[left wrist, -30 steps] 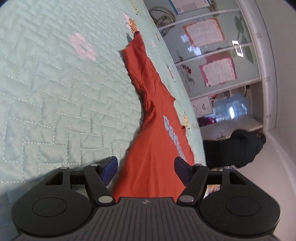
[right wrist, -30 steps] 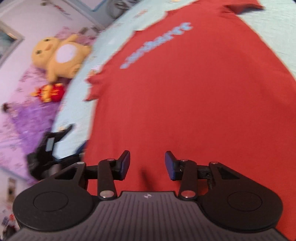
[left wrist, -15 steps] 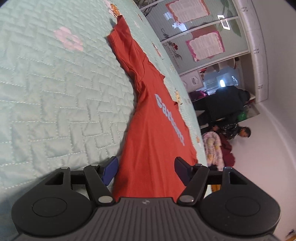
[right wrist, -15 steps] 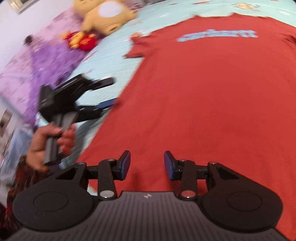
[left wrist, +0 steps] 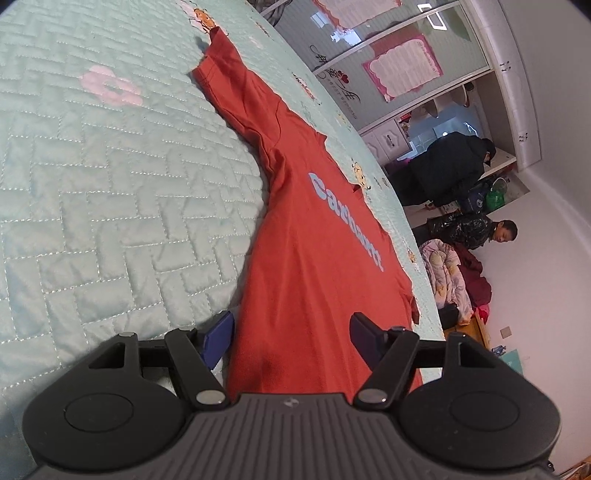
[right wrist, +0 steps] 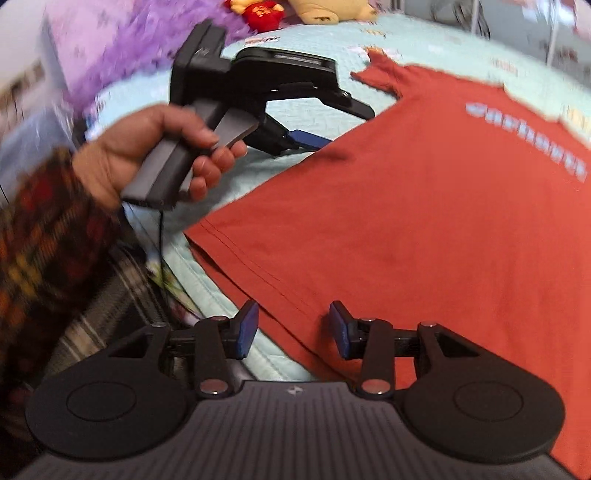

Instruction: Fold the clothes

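A red T-shirt [left wrist: 317, 258] with pale blue lettering lies flat, front up, on a mint quilted bedspread [left wrist: 110, 184]. My left gripper [left wrist: 291, 328] stands open over the shirt's side edge near the hem, one pad over the quilt and one over the cloth. In the right wrist view a hand [right wrist: 147, 155] holds that left gripper [right wrist: 338, 125] at the shirt's edge. My right gripper [right wrist: 292, 323] hovers at the bottom hem of the shirt [right wrist: 424, 221]. Its jaws are opening, with the hem beneath the gap and no cloth pinched.
Plush toys [right wrist: 328, 9] and a purple blanket [right wrist: 122, 44] lie at the head of the bed. The bed's near edge runs below my right gripper. Two people [left wrist: 450, 170] and a pile of bedding [left wrist: 447, 273] are beyond the bed's far side by a doorway.
My right gripper swept left across the shirt to its bottom hem and rolled, bringing the hand with the left gripper into view. The left gripper rolled slightly and stayed at the shirt's edge.
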Motion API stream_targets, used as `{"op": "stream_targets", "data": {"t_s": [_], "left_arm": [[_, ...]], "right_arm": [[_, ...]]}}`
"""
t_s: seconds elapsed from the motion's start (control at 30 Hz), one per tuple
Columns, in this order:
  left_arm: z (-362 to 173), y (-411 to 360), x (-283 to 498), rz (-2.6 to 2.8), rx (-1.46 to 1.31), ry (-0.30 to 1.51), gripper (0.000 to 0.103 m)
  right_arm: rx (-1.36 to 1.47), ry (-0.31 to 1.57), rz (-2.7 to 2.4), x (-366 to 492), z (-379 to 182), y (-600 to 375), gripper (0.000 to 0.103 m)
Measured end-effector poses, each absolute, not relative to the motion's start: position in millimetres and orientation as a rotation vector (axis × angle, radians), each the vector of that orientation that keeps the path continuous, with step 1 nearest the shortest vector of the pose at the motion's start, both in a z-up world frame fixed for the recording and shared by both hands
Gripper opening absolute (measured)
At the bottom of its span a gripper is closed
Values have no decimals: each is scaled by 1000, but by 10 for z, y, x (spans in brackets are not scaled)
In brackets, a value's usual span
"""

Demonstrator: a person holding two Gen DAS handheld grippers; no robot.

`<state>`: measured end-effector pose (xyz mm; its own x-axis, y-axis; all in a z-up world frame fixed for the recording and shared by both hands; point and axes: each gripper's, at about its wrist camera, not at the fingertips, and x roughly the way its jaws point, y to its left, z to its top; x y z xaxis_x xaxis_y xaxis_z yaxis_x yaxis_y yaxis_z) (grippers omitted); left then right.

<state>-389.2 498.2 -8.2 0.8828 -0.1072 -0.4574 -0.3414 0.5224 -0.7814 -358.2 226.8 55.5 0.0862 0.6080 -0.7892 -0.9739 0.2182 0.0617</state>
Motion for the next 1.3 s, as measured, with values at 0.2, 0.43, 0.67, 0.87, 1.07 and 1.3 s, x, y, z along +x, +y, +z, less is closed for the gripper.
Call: {"op": "stream_targets", "data": {"t_s": [0.2, 0.43, 0.67, 0.87, 1.07, 1.3], "left_arm": [[-68, 4948, -3853, 166, -1007, 488, 75], [126, 4860, -3903, 269, -946, 484, 74], [576, 4247, -3881, 255, -699, 503, 75], [475, 3691, -3742, 212, -598, 631, 75], [390, 3524, -3824, 203, -607, 621, 75], [455, 4081, -4580, 371, -942, 224, 74]], "right_arm": [[-621, 698, 1218, -3562, 656, 2103, 46], [-619, 636, 1040, -3250, 740, 1396, 46], [-892, 508, 827, -3334, 502, 494, 46], [-1011, 407, 710, -3275, 279, 142, 46], [-976, 339, 723, -3230, 314, 124, 46], [-469, 603, 1062, -3007, 626, 680, 45]]}}
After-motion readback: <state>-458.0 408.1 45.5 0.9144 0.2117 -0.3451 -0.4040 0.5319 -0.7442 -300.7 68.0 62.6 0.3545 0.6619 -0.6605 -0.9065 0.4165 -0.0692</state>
